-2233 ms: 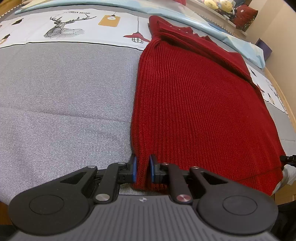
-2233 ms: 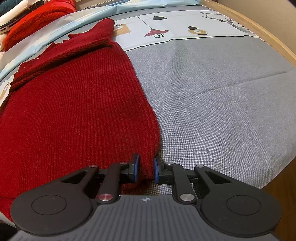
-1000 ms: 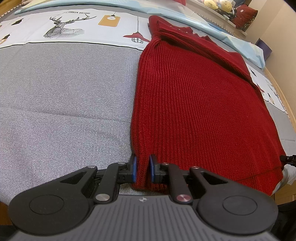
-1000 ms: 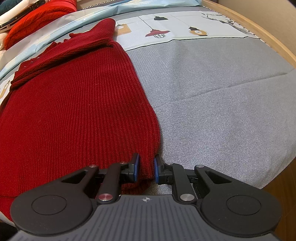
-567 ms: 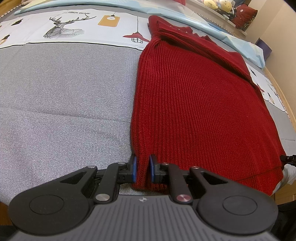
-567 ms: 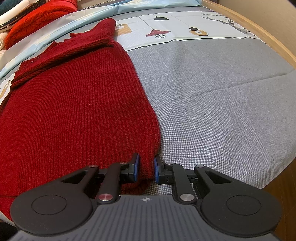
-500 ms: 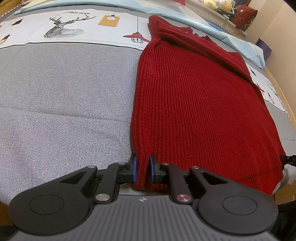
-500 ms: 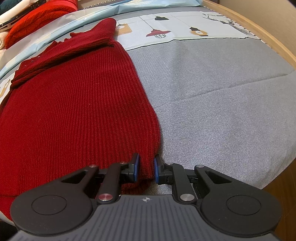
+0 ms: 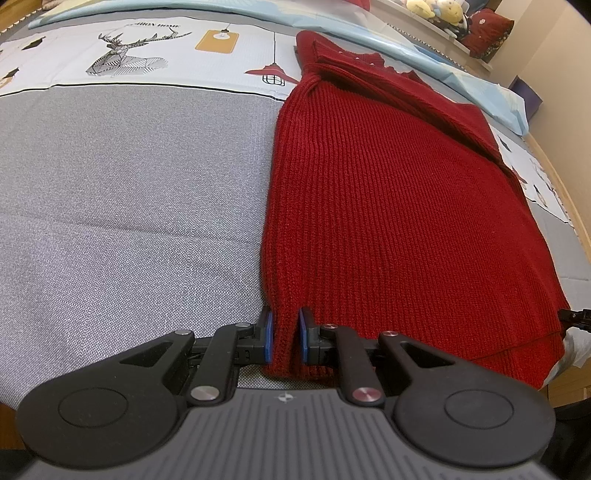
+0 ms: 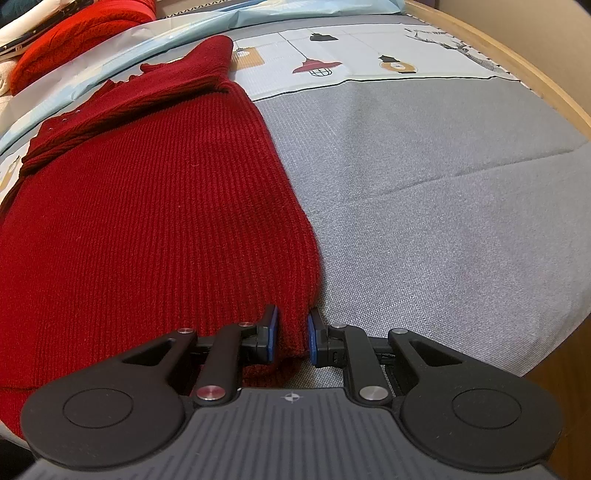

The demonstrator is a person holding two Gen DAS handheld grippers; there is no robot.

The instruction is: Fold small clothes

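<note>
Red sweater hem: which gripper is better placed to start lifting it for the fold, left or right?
Neither clearly. The left gripper straddles the red sweater at its left hem corner, and the right gripper straddles the right corner. Both sets of pads hold knit between them. The fold probably needs both raised together.

low wrist views share sweater.

Bedroom: bed, plush toys
</note>
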